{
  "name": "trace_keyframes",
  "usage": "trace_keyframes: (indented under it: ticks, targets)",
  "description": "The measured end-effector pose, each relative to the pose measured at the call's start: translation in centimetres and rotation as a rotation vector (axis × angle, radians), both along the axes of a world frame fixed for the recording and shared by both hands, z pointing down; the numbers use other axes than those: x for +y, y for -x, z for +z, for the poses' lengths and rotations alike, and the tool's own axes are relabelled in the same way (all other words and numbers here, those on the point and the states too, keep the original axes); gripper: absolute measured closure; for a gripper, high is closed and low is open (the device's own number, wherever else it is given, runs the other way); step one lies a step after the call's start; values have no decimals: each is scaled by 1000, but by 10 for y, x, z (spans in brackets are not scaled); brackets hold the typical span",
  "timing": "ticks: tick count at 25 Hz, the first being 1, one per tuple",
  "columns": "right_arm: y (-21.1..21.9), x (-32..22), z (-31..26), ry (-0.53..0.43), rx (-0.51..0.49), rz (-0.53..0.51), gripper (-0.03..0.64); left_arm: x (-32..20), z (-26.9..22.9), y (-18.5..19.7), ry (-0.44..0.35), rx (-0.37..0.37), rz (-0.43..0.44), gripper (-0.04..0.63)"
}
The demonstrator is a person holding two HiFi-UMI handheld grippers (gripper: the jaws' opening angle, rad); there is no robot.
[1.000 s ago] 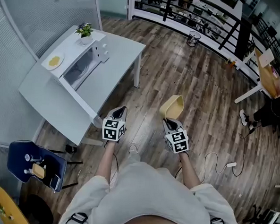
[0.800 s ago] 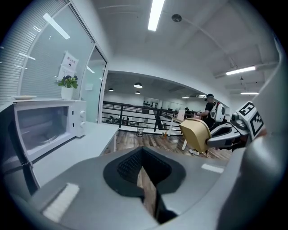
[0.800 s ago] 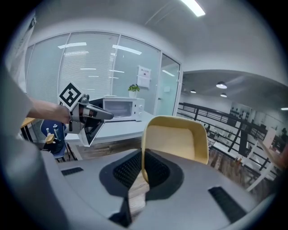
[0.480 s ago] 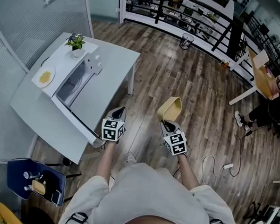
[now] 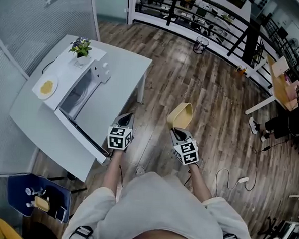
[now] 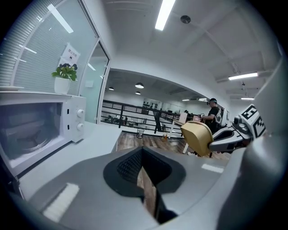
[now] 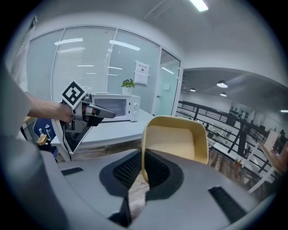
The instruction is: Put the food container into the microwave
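Since a second ago the bench (image 5: 119, 69) has slid a little toward the lower left of the head view. The person seems to have moved slightly, while both arms keep much the same pose. Nothing about the grasp has changed: the right gripper (image 5: 178, 131) stays clamped on one wall of the food container (image 5: 181, 115), carrying it in the air over the wood floor, at about 12 o'clock from that gripper and well clear of the bench.

The microwave (image 5: 76, 84) lies at about 10 o'clock from the person, with its door (image 5: 83, 135) already swung open. The door's free corner is just beside the left gripper (image 5: 125, 121). That gripper's jaws are drawn nearly together with nothing between them. I judge the carry to be in its approach stretch: the cavity is open and waiting, but the container has yet to cross toward 10 o'clock.

The container is a pale yellow, rounded-rectangular tub with no lid and a bare inside. It is held by its thin rim wall, one jaw inside and one outside. It sits tipped on its side rather than mouth-up, so it will likely need levelling before it goes in.
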State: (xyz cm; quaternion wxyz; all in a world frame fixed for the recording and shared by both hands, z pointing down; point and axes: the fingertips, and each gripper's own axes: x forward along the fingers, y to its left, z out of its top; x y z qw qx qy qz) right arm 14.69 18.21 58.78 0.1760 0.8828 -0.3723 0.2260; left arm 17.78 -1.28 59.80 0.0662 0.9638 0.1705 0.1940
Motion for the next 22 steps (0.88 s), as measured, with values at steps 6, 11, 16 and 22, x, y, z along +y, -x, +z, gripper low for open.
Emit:
trace_keyframes:
  ticks: [6,11,16,22]
  targets:
    - [-8,-10,4,0,-10,-20,589,-4,4,-6,0,-8,-6,584]
    - [-17,-18,10,-4,-16,-44,589,-10,9,-10,-5,-14,-26,584]
    - [-36,-31,15,-16,-21,-74,589,-20,17,-20,-12,-32,-56,584]
    - [-68,-60,20,-28,-28,-146,589,-40,23,-35,3,-46,-121,584]
